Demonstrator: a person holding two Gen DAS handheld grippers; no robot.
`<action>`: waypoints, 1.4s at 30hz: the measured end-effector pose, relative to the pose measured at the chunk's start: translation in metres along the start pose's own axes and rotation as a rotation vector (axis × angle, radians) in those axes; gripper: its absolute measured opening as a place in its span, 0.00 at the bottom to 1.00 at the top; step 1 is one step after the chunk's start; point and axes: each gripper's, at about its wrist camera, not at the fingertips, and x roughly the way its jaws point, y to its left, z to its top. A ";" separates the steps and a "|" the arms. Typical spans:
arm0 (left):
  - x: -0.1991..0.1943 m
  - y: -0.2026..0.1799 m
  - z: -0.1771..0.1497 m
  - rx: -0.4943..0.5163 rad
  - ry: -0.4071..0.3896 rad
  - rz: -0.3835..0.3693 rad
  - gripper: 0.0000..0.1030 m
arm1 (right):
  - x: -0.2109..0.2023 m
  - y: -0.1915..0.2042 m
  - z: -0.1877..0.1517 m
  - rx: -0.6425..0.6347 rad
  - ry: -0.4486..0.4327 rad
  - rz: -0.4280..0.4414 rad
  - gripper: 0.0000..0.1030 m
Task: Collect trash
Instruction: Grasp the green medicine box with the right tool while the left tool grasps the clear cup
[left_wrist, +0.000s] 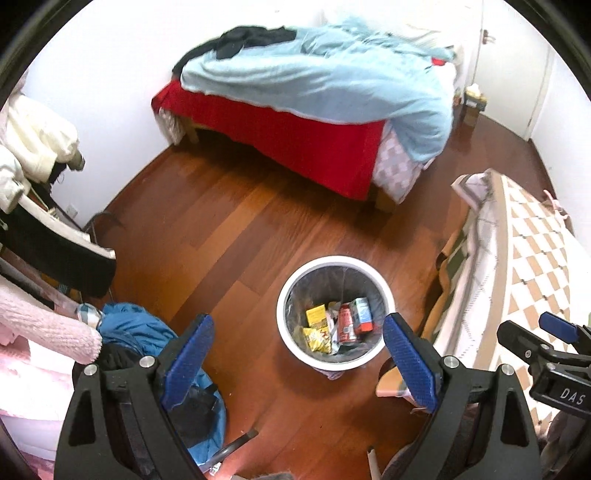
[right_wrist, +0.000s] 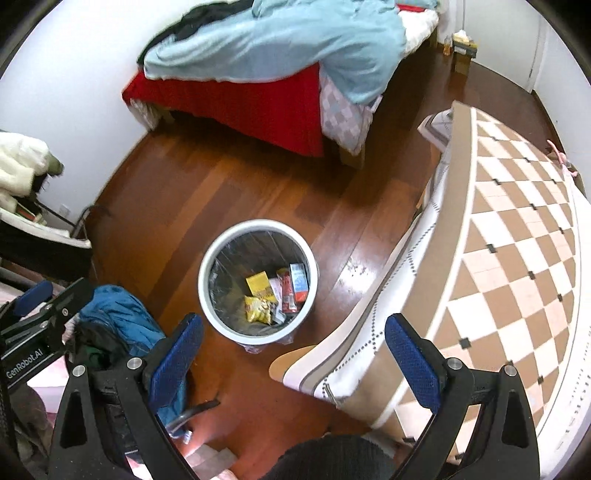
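Observation:
A white round trash bin (left_wrist: 384, 291) with a dark liner stands on the wooden floor; it also shows in the right wrist view (right_wrist: 207, 258). Inside lie yellow snack packets (left_wrist: 317, 326) (right_wrist: 258, 295), a red can (left_wrist: 345, 323) (right_wrist: 288, 295) and a small red and blue carton (left_wrist: 364, 312) (right_wrist: 300, 278). My left gripper (left_wrist: 299, 363) is open and empty, held above the floor just in front of the bin. My right gripper (right_wrist: 293, 363) is open and empty, above the bin's near side and the table's edge.
A bed (left_wrist: 295, 129) with a red skirt and light blue blanket stands at the back. A table with a checkered cloth (right_wrist: 509, 258) fills the right side. A blue garment pile (left_wrist: 140, 332) and hanging clothes (left_wrist: 33, 147) are at the left.

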 end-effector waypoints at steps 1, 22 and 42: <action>-0.008 -0.004 -0.001 0.003 -0.014 -0.008 0.90 | -0.012 -0.003 -0.002 0.008 -0.019 0.011 0.97; 0.002 -0.297 -0.088 0.357 0.154 -0.337 0.90 | -0.135 -0.262 -0.139 0.511 -0.135 -0.150 0.97; 0.051 -0.411 -0.140 0.459 0.226 -0.367 0.37 | -0.120 -0.402 -0.230 0.760 -0.051 -0.252 0.97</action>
